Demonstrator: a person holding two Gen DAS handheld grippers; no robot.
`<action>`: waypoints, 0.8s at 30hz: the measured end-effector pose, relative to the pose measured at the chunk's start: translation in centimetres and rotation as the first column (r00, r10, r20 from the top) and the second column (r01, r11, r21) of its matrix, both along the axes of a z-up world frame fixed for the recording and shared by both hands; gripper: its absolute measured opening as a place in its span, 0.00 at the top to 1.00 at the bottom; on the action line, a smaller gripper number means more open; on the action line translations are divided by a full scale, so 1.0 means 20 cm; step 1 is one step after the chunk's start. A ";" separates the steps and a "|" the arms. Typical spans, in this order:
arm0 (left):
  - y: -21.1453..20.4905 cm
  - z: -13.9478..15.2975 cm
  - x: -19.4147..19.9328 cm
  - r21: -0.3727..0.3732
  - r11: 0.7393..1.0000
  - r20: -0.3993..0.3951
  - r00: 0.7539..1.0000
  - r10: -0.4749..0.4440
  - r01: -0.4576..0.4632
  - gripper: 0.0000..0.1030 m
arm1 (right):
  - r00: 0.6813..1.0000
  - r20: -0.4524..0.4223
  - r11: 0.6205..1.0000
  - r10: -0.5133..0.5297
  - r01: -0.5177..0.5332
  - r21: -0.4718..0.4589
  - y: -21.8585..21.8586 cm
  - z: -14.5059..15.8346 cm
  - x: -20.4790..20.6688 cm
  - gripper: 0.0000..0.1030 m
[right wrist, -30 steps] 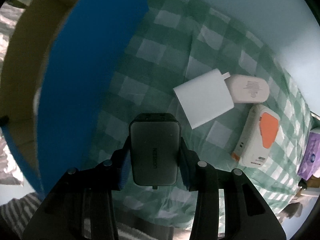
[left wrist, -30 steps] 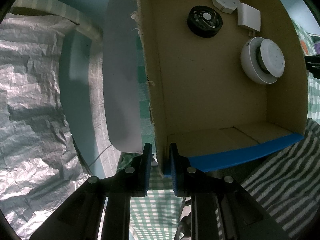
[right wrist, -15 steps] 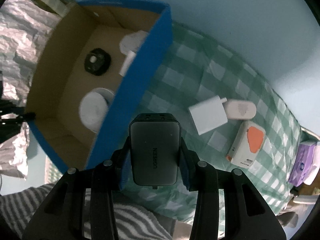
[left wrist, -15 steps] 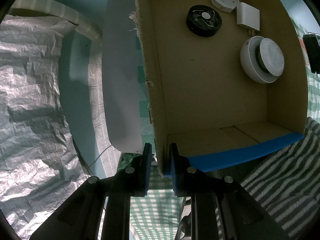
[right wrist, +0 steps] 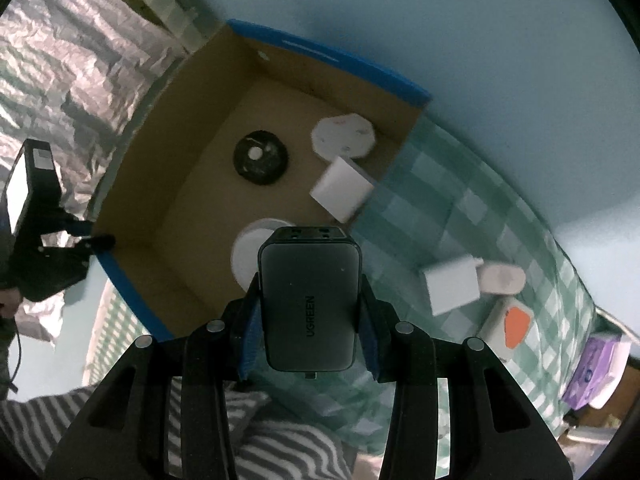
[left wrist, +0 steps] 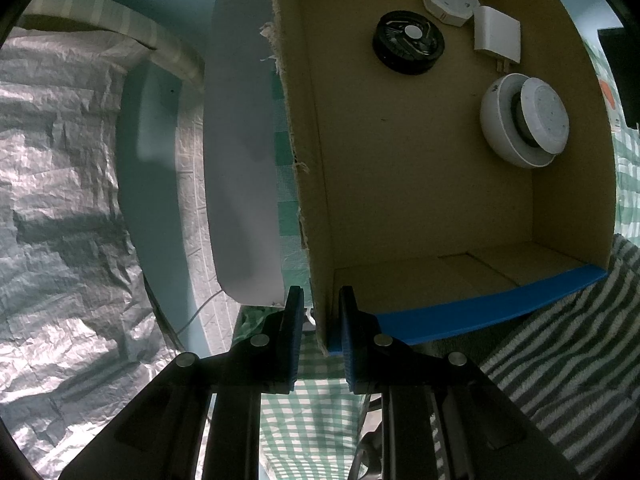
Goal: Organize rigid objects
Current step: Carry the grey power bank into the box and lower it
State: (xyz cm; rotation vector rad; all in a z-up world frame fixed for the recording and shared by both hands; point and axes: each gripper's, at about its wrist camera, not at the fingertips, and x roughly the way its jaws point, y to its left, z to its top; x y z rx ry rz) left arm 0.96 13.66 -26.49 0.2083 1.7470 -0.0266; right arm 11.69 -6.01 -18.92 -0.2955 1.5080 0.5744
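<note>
My right gripper (right wrist: 308, 340) is shut on a dark grey charger block (right wrist: 308, 300), held high above the near side of the cardboard box (right wrist: 192, 184). Inside the box lie a black round fan (left wrist: 408, 42), a white octagonal puck (left wrist: 450, 2), a white plug adapter (left wrist: 498, 36) and a white round lamp (left wrist: 524, 122). My left gripper (left wrist: 318, 320) is shut on the box's near corner wall (left wrist: 324, 312). On the checked cloth outside the box rest a white charger (right wrist: 452, 286), a pale oval device (right wrist: 502, 278) and a white case with an orange patch (right wrist: 510, 328).
A blue strip edges the box rim (left wrist: 480, 304). Crinkled silver foil (left wrist: 60, 200) covers the left side. A striped towel (left wrist: 560, 340) lies by the box's near side. A purple packet (right wrist: 596, 368) sits at the far right of the cloth. A pale blue wall (right wrist: 480, 40) runs behind.
My right gripper has risen with the charger block and moved from beside the box's blue outer wall to over its opening. The left gripper and box have stayed put.
</note>
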 end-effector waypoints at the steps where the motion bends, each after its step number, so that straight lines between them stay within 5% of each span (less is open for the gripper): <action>1: 0.00 0.00 0.00 -0.001 1.000 0.000 1.000 -0.001 0.001 0.83 | 1.000 -0.001 1.000 0.009 -0.009 0.002 0.02 -0.01 0.01 0.60; 18: -0.01 0.00 0.00 -0.002 1.000 0.000 1.000 0.003 -0.003 0.83 | 0.995 -0.058 0.995 0.083 -0.086 -0.050 0.22 -0.20 -0.03 0.60; 24: -0.01 0.00 -0.01 -0.001 1.000 0.001 1.000 0.003 -0.003 0.83 | 0.998 -0.022 0.998 0.064 -0.064 -0.019 0.21 -0.14 -0.01 0.59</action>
